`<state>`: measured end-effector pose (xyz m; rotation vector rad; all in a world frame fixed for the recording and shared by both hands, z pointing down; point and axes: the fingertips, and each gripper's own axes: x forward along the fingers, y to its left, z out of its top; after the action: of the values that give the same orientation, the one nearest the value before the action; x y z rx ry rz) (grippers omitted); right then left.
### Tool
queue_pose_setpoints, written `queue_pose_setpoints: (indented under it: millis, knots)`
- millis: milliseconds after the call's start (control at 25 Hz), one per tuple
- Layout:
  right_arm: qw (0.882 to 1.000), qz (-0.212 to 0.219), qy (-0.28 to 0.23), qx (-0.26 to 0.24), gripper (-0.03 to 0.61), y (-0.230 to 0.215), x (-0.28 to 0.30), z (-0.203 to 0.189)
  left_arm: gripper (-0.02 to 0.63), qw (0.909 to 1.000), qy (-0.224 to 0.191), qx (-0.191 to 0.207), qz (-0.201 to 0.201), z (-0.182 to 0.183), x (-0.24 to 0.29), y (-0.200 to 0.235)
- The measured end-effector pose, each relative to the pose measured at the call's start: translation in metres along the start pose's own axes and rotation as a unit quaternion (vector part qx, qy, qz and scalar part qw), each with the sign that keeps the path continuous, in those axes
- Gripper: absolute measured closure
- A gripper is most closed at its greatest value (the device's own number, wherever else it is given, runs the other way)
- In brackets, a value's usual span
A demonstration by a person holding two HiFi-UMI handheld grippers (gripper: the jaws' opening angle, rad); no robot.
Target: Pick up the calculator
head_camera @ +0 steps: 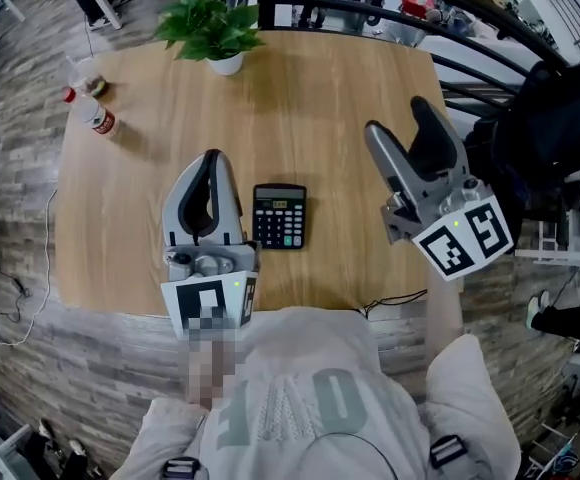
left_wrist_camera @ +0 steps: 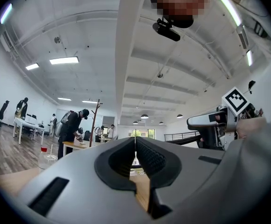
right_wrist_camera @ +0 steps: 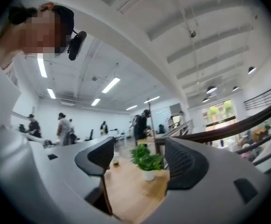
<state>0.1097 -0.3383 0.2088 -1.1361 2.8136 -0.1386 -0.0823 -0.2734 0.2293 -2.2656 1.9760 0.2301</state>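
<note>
A black calculator (head_camera: 279,216) lies flat on the wooden table (head_camera: 300,108), near its front edge. My left gripper (head_camera: 213,158) hovers just left of it, jaws shut with nothing between them; in the left gripper view the pads (left_wrist_camera: 145,157) meet with only a thin slit. My right gripper (head_camera: 402,128) is raised to the right of the calculator, well apart from it. Its jaws stand open and empty, and through them (right_wrist_camera: 138,160) the right gripper view shows the tabletop and a plant. The calculator appears in neither gripper view.
A potted green plant (head_camera: 210,30) stands at the table's far edge, also visible as a plant (right_wrist_camera: 147,161) between the right jaws. A plastic bottle (head_camera: 92,114) and a clear cup (head_camera: 85,74) sit at the far left. A dark railing (head_camera: 490,38) runs behind the table's right side.
</note>
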Motion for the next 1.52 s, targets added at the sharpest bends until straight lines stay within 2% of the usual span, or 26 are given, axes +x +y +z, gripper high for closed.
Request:
queue_pose_setpoints:
  millis: [40,80,160,200,280,400,440,520,720,800,880,1040,1240,1320,1520]
  knots:
    - [0.998,0.050,0.041,0.002,0.259,0.006,0.011,-0.009,0.601,1.0000,0.003,-0.001,0.003,-0.003,0.001,0.002]
    - [0.990,0.106,0.087,0.007,0.261,0.014,0.020,-0.021,0.601,1.0000,0.006,-0.001,0.008,-0.005,0.002,0.004]
    - [0.963,0.208,0.171,0.014,0.265,0.031,0.036,-0.052,0.601,0.9999,0.007,-0.002,0.015,-0.008,0.002,0.008]
    - [0.948,0.245,0.205,0.018,0.264,0.037,0.042,-0.069,0.601,0.9998,0.008,-0.003,0.018,-0.011,0.002,0.010]
    - [0.917,0.295,0.267,0.032,0.264,0.044,0.056,-0.108,0.601,0.9994,0.023,-0.001,0.027,-0.020,0.002,0.016]
    - [0.868,0.338,0.358,0.062,0.265,0.048,0.073,-0.171,0.601,0.9983,0.041,-0.005,0.041,-0.037,0.004,0.030]
    - [0.848,0.352,0.392,0.067,0.265,0.050,0.074,-0.192,0.601,0.9980,0.044,-0.007,0.045,-0.041,0.004,0.034]
    - [0.799,0.381,0.459,0.077,0.265,0.056,0.070,-0.233,0.601,0.9975,0.044,-0.009,0.054,-0.046,0.005,0.040]
    - [0.662,0.443,0.589,0.134,0.267,0.069,0.043,-0.309,0.601,0.9958,0.055,-0.014,0.072,-0.061,0.012,0.051]
    - [0.621,0.456,0.620,0.148,0.268,0.072,0.036,-0.327,0.601,0.9949,0.063,-0.019,0.077,-0.069,0.014,0.056]
    - [0.597,0.465,0.636,0.154,0.272,0.075,0.034,-0.338,0.601,0.9938,0.073,-0.023,0.080,-0.078,0.016,0.059]
    - [0.561,0.480,0.655,0.161,0.273,0.077,0.030,-0.347,0.601,0.9909,0.105,-0.020,0.082,-0.096,0.016,0.060]
    - [0.511,0.498,0.683,0.158,0.273,0.081,0.018,-0.351,0.601,0.9890,0.117,-0.028,0.085,-0.105,0.019,0.064]
    - [0.494,0.503,0.692,0.155,0.273,0.084,0.018,-0.355,0.601,0.9882,0.122,-0.033,0.087,-0.112,0.019,0.069]
    - [0.464,0.510,0.706,0.160,0.278,0.091,0.021,-0.357,0.601,0.9879,0.117,-0.052,0.087,-0.119,0.015,0.075]
